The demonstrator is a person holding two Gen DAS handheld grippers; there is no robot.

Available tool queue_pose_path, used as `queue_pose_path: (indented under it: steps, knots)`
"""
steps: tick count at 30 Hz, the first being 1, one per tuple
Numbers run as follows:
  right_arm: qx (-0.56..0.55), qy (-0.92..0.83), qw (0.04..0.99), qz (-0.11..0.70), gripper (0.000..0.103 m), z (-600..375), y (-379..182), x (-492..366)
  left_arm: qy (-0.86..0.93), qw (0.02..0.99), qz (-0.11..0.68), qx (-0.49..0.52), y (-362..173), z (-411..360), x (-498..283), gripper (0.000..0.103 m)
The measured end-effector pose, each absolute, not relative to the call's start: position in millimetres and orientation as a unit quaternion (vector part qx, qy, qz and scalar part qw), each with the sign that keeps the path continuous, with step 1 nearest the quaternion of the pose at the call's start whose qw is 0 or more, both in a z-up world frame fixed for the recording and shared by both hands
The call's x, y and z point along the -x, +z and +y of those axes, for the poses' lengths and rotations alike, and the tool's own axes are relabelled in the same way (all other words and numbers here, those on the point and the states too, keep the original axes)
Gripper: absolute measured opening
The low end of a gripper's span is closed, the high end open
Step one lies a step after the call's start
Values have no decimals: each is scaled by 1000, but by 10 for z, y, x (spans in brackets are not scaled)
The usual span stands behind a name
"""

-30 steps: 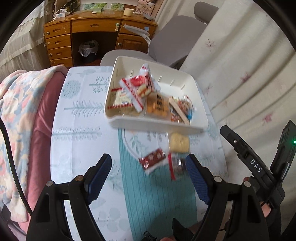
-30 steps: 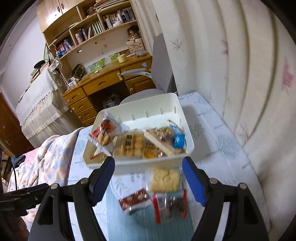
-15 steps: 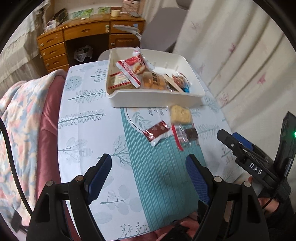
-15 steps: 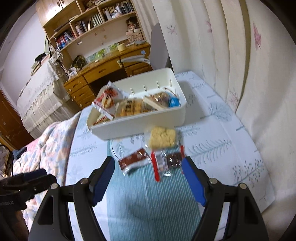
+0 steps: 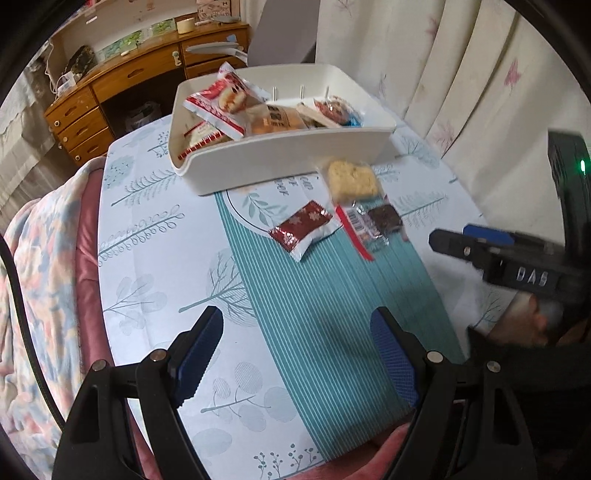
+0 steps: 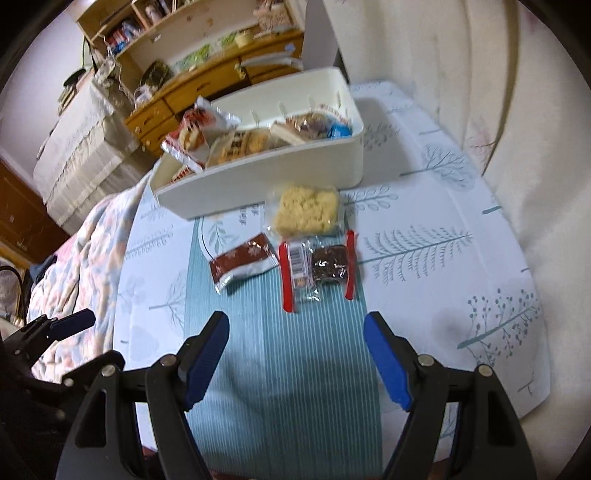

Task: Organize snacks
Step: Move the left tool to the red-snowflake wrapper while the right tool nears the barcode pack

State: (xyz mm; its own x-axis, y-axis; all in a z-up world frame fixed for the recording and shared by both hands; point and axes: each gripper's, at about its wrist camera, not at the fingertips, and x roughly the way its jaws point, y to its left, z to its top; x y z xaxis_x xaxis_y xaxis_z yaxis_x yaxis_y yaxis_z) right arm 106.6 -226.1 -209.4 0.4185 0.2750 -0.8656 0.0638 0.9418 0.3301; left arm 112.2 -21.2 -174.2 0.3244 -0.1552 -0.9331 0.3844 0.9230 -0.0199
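A white bin (image 5: 280, 162) (image 6: 258, 181) holding several snack packets stands at the far side of the table. In front of it lie three loose snacks: a yellow rice cake in clear wrap (image 5: 352, 179) (image 6: 306, 210), a dark red packet (image 5: 304, 229) (image 6: 243, 264) and a clear red-edged packet with a brown cake (image 5: 373, 223) (image 6: 319, 267). My left gripper (image 5: 299, 360) hangs open over the near teal stripes, well short of the snacks. Nothing lies between the jaws of my open right gripper (image 6: 295, 354), which is just short of the red-edged packet.
The table wears a leaf-print cloth with a teal striped band (image 5: 321, 325). A floral quilt (image 5: 33, 280) lies along the left edge, white curtains (image 5: 461, 62) hang right, and a wooden desk (image 5: 122, 85) and grey chair (image 5: 284, 29) stand behind.
Both grippers have drawn back from the bin toward the near table edge and sunk lower. The bin and loose snacks now sit farther ahead. Both stay open.
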Motion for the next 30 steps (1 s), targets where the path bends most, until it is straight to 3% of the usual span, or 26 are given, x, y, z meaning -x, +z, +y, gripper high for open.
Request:
queue_pose_path:
  steps: [17,30]
  knots:
    - [-135,134,730,656,76,-2419,-2696,-1714,-192,788,542,-220,-2439,-756,-1650,81]
    - [-111,152,722,666,67,-2349,-2903,-1902,-212,754,563,-262,-2926,-962,-2097,81]
